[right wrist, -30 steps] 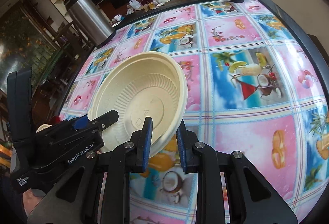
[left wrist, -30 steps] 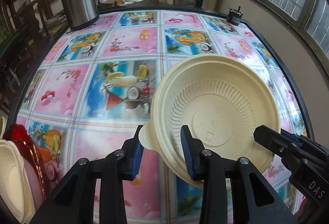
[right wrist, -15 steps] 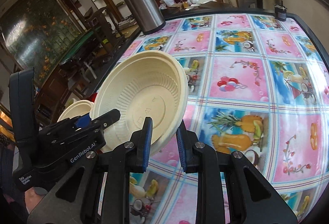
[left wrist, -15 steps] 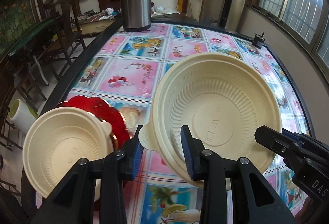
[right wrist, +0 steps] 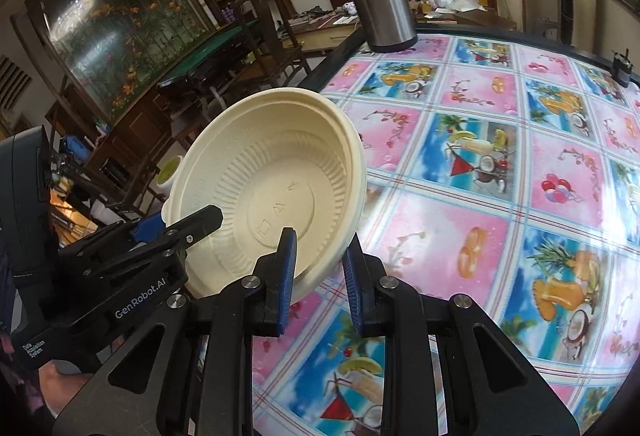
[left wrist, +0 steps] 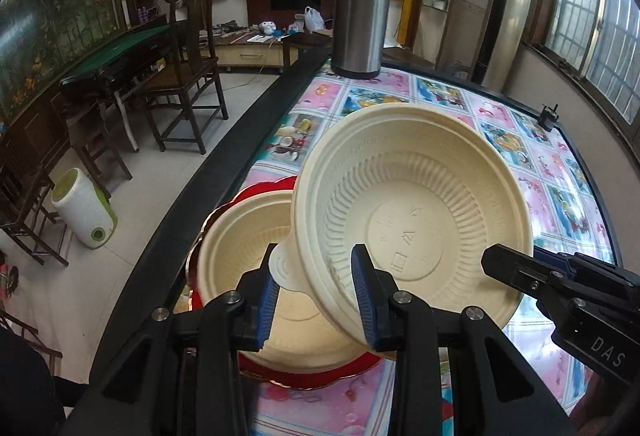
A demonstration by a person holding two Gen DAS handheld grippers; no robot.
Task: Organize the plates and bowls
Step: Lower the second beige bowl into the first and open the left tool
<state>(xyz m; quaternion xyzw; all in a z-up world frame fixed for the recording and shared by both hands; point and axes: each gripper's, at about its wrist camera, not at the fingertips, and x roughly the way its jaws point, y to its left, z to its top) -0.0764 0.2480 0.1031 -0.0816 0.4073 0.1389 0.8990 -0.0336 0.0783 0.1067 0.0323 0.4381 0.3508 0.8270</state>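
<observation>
- Cream bowl (left wrist: 416, 220) hung tilted in the air above the near left corner of the counter (right wrist: 500, 163), held by both tools at once.
- Left gripper (left wrist: 316, 292) had its jaws narrowed on the bowl's rim and small tab, one blue pad inside the bowl, the other outside.
- Right gripper (right wrist: 316, 268) had its jaws nearly together, pinching the opposite rim of the same bowl.
- Just below the lifted bowl, a second cream bowl (left wrist: 240, 236) sat on a red plate (left wrist: 320, 372) close to the counter's dark edge.
- Counter carried a glossy cloth of pink and blue fruit-and-drink squares.
- A steel thermos (left wrist: 360, 15) stood upright at the far corner, well apart from the bowls.
- A small dark object (right wrist: 621, 67) sat at the far right edge; what it was could not be told.
- Beyond the counter stood a wooden chair (left wrist: 188, 67).
</observation>
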